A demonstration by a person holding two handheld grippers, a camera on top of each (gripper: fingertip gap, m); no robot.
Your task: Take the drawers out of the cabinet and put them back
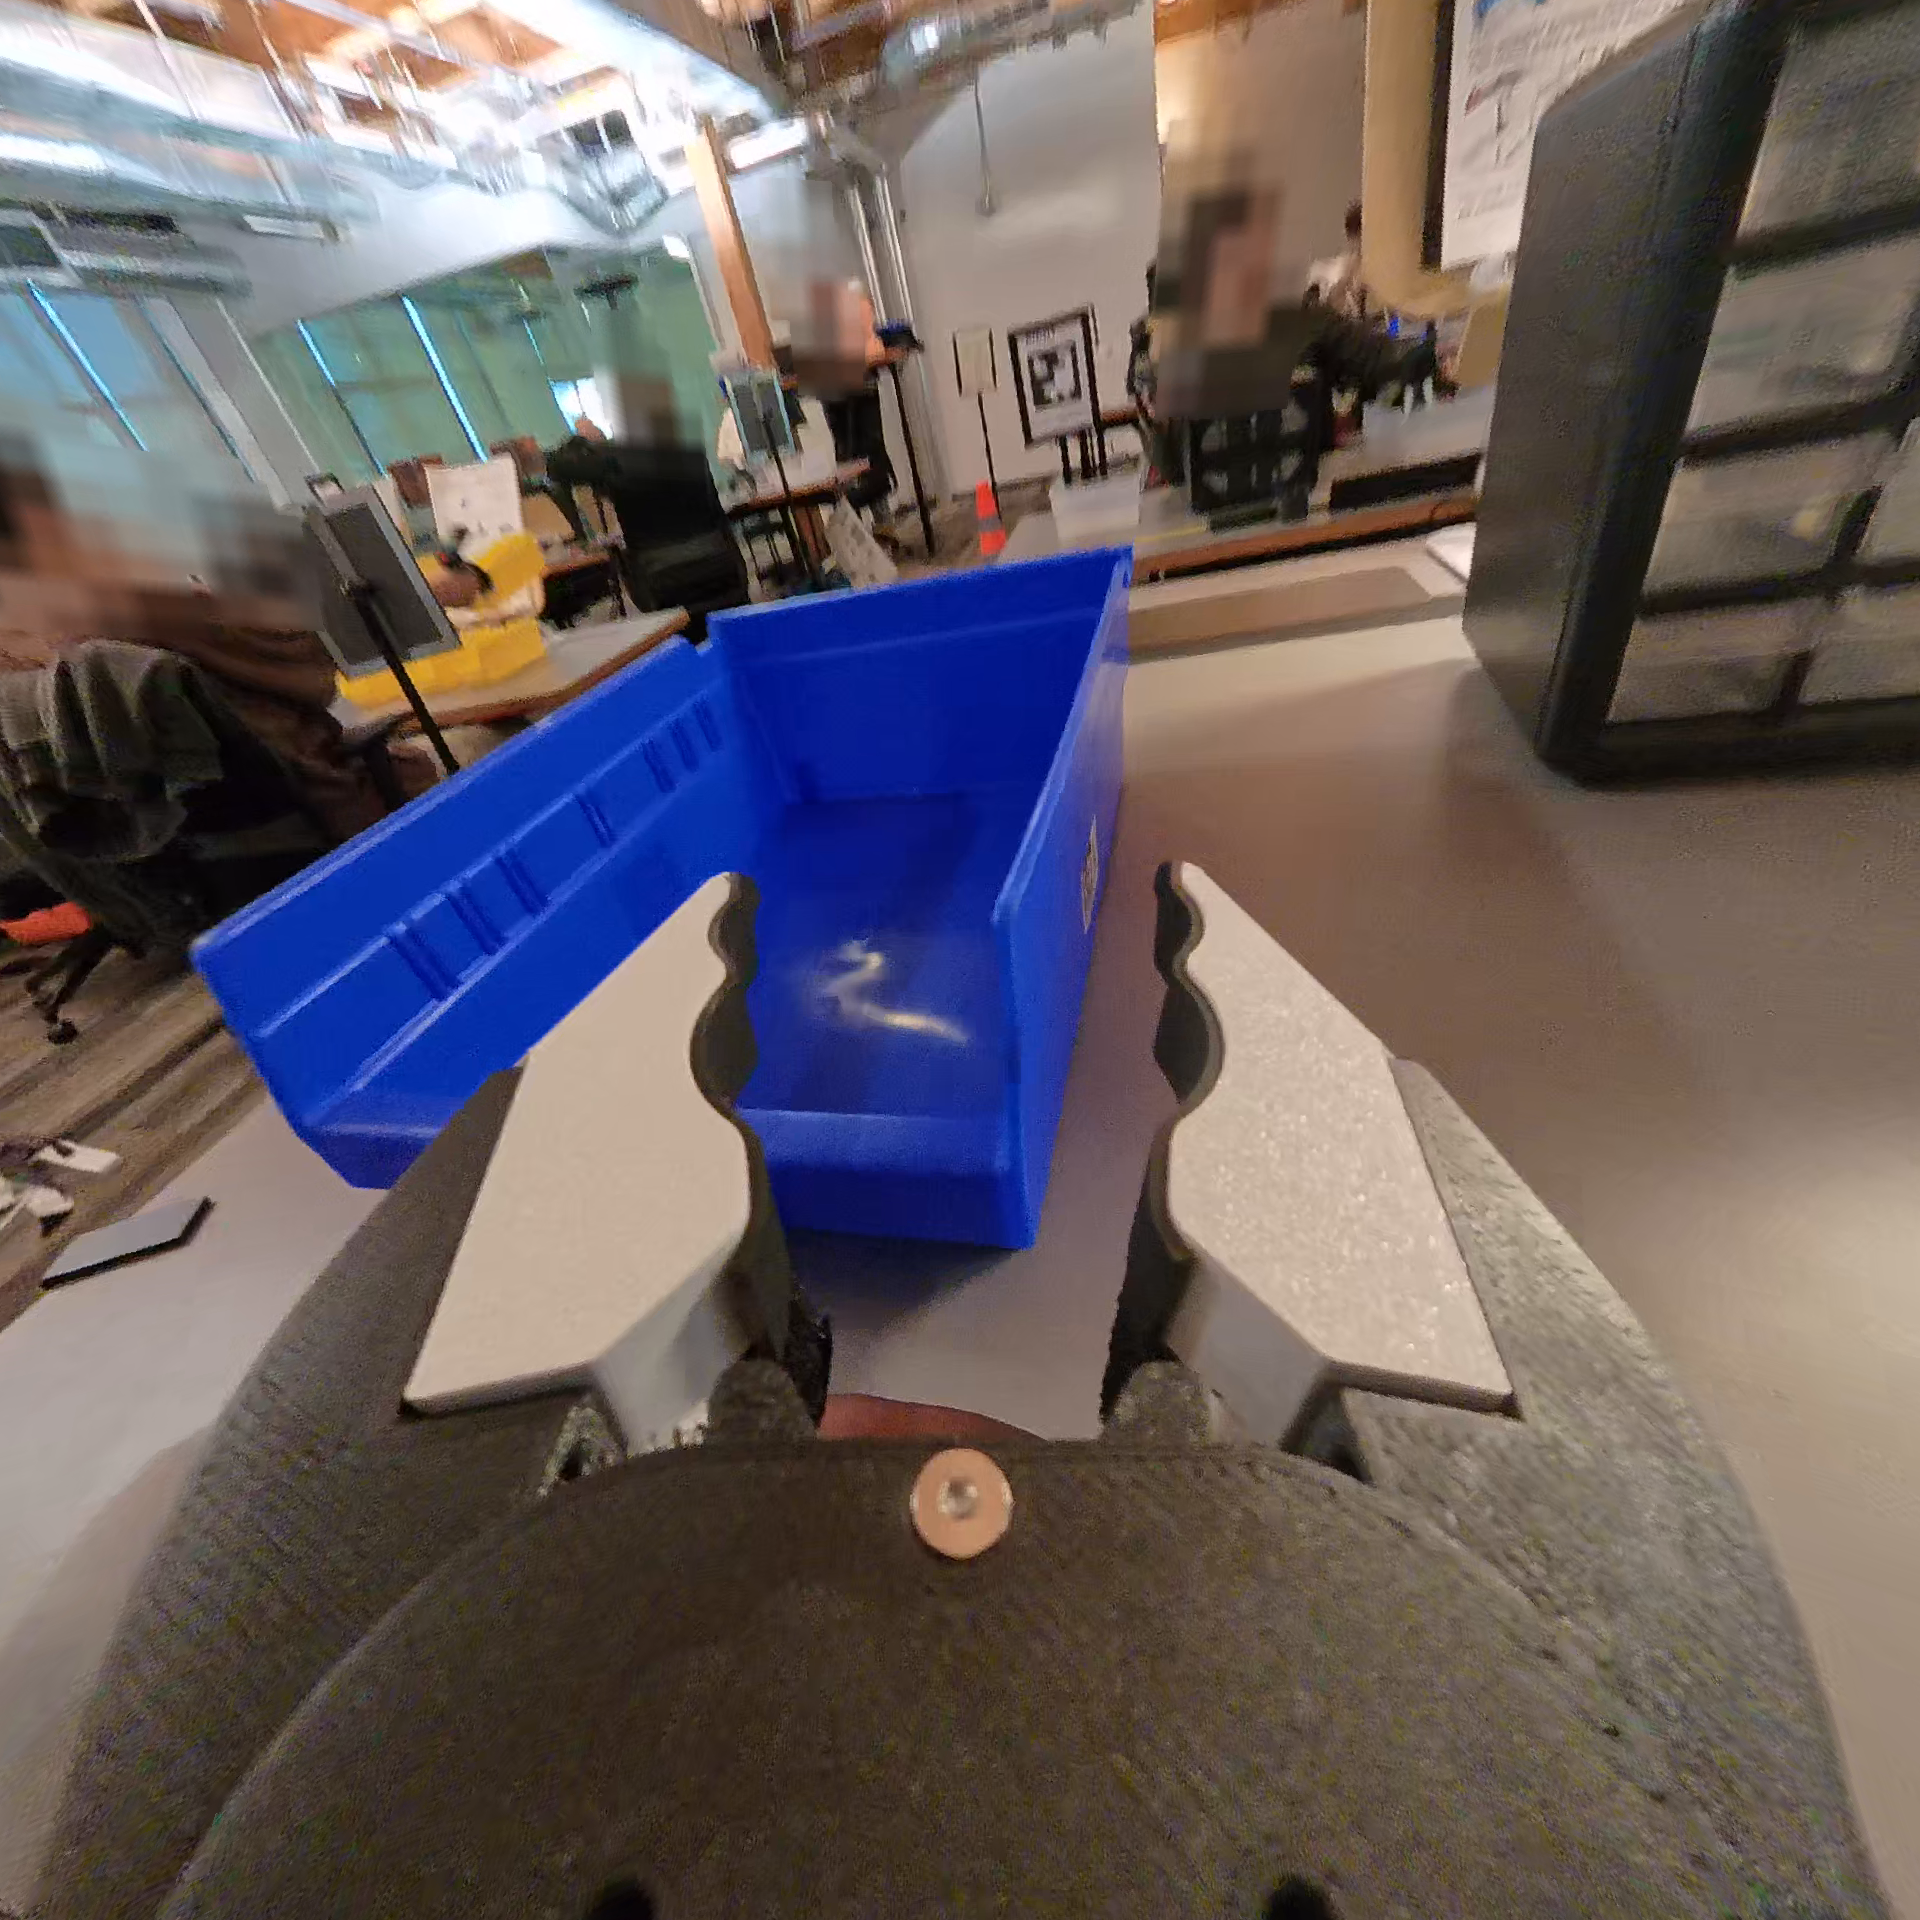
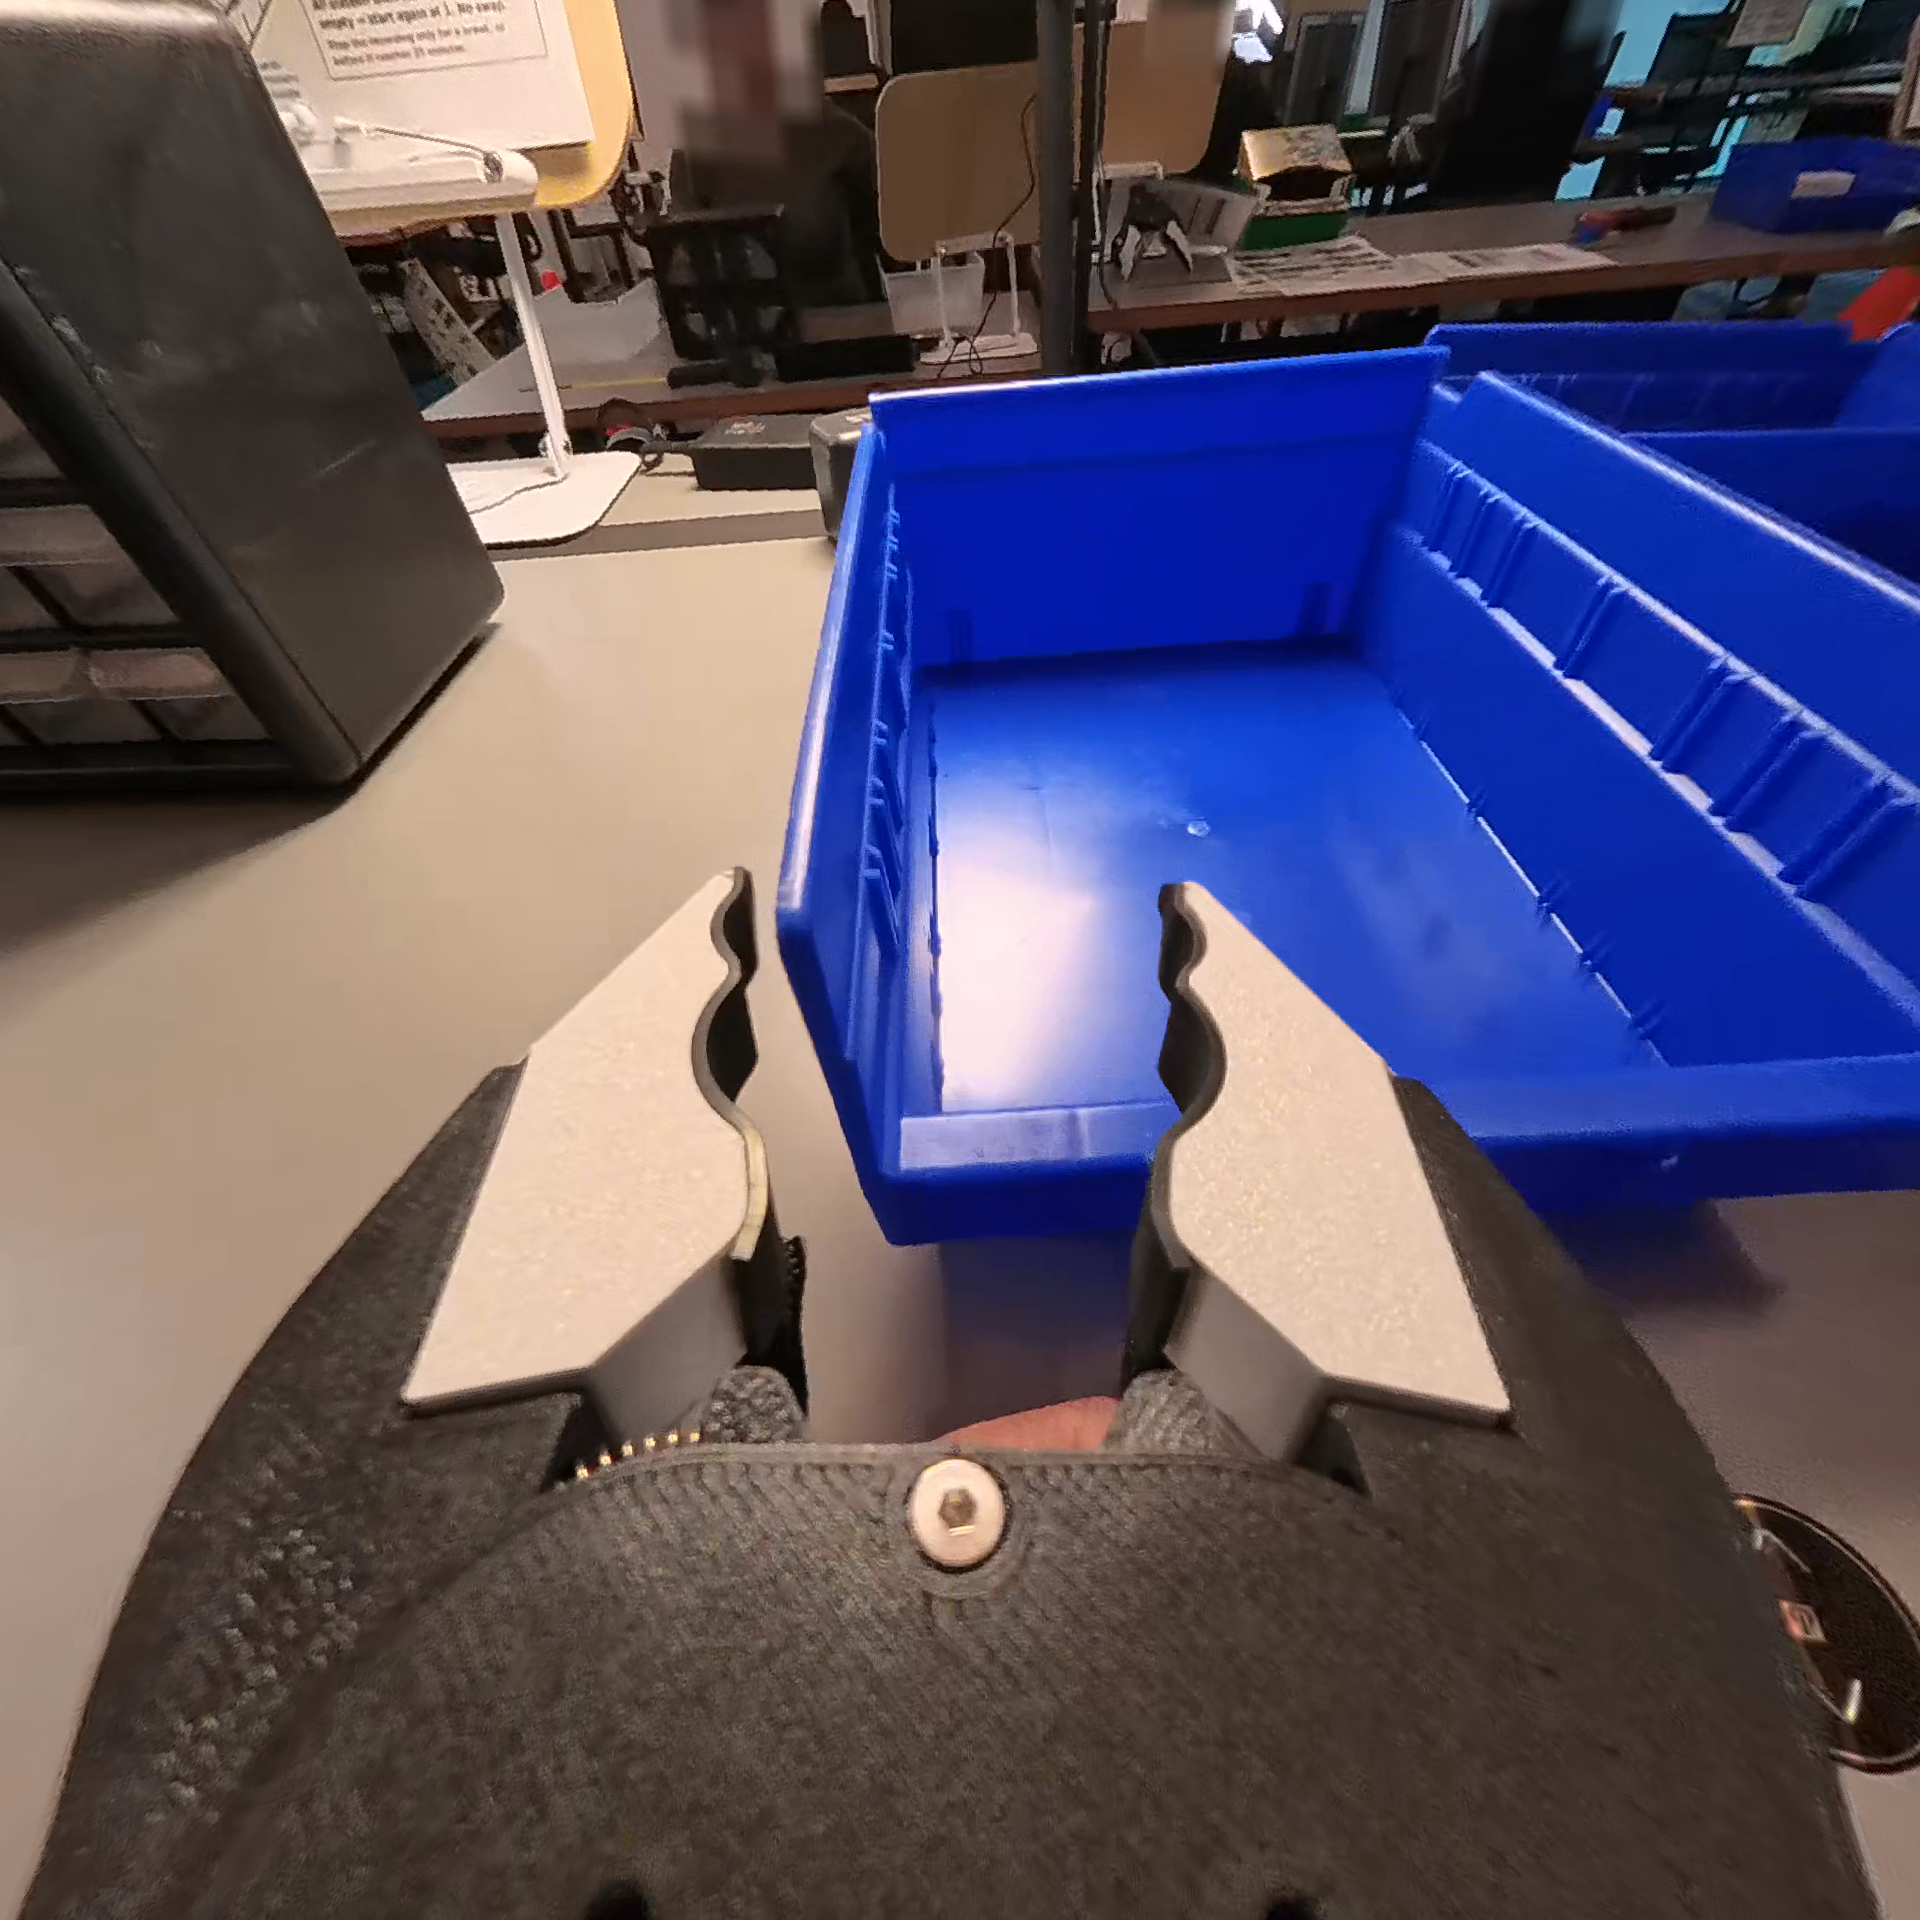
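On the table (image 2: 312, 935), both grippers, left (image 1: 951, 914) & right (image 2: 951, 914), gape wide, holding nothing, by blue bins (image 2: 1247, 831); drawers seemingly untouched, so next: reach cabinet (image 2: 208, 416).

We see bare grey counter (image 2: 623, 727) between the black cabinet (image 2: 260, 416) and the open blue plastic bin (image 2: 1195, 540). More blue bins (image 2: 1714, 416) crowd its right.

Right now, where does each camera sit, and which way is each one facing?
Left wrist view: on the left claw, looking along its open fingers over a blue bin; cabinet at right.
Right wrist view: on the right claw, looking along its open fingers over a blue bin; cabinet at left.
Shared: the grey table and the cabinet; neither claw holds anything.
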